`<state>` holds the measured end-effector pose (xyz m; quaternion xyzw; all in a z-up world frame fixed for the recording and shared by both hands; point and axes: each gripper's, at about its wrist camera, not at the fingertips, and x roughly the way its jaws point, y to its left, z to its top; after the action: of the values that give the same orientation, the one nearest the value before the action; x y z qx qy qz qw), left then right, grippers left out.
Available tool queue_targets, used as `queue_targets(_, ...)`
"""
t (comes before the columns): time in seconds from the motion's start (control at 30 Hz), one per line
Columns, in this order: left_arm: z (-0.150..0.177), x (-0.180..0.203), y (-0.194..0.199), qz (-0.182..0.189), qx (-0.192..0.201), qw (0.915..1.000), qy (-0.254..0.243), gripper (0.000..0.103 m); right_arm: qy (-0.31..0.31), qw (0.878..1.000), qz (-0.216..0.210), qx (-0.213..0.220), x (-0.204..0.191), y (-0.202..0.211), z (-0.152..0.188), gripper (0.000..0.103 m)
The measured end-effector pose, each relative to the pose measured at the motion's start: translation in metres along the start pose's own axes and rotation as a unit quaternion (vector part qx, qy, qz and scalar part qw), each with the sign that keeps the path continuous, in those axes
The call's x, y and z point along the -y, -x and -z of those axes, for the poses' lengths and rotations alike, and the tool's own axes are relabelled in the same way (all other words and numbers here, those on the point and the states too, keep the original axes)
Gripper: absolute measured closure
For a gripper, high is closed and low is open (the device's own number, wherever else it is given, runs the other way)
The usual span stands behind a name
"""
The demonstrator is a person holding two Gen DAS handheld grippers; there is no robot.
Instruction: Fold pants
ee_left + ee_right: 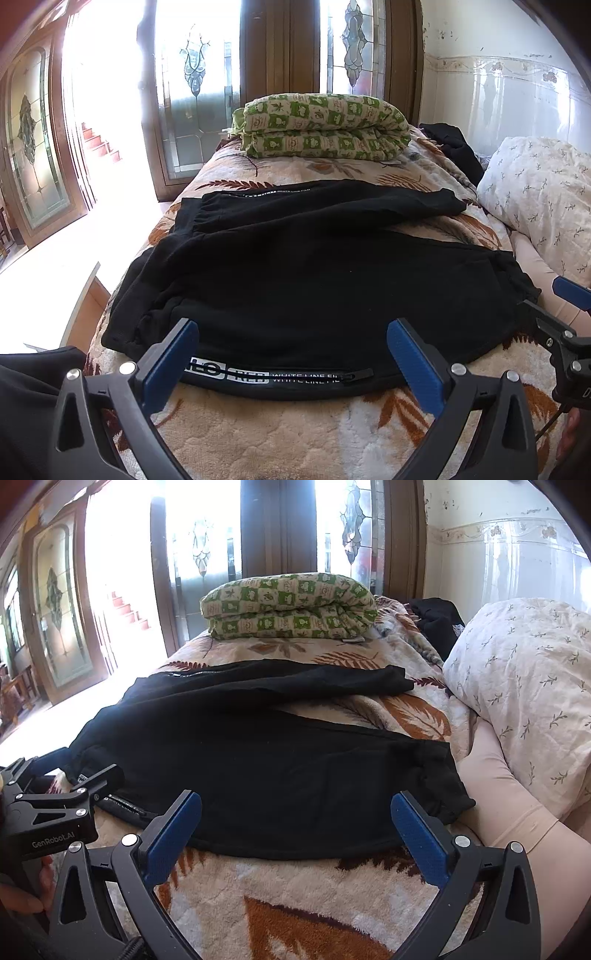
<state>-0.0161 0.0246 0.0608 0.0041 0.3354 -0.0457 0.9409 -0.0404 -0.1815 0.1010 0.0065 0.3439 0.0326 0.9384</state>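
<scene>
Black pants (314, 280) lie spread flat across the leaf-patterned blanket (277, 435), the two legs running to the right; they also show in the right wrist view (280, 775). A zip pocket with white lettering (280, 377) lies along the near edge. My left gripper (291, 354) is open, just above the near edge by the zip. My right gripper (295, 827) is open, over the near edge of the closer leg, near its cuff (443, 794). Neither holds anything.
A folded green checked quilt (325, 127) lies at the far end of the bed. A flowered pillow (524, 686) is at the right, with a dark garment (436, 622) behind it. The bed's left edge drops to a sunlit floor; glass doors stand beyond.
</scene>
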Motion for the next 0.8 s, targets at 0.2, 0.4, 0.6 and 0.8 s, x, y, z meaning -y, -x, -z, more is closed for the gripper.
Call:
queue_targets(0.2, -0.002, -0.002, -0.002, -0.003, -0.006, 1.0, 0.002, 0.0, 0.001, 1.0, -0.001, 0.001, 0.0, 0.0, 0.0, 0.0)
queue_targets(0.4, -0.003, -0.003, -0.002, -0.003, -0.006, 1.0, 0.001, 0.0, 0.005, 1.0, -0.003, 0.004, -0.003, 0.002, -0.001, 0.0)
queue_targets(0.6, -0.003, -0.006, 0.0, -0.005, -0.01, 0.9999, 0.002, 0.0, 0.001, 1.0, -0.009, 0.002, -0.001, 0.006, -0.003, 0.0)
queue_targets(0.8, -0.009, -0.012, 0.007, -0.01, -0.013, 0.9998, 0.008, 0.0, -0.001, 1.0, -0.021, 0.0, -0.001, 0.012, -0.014, 0.0)
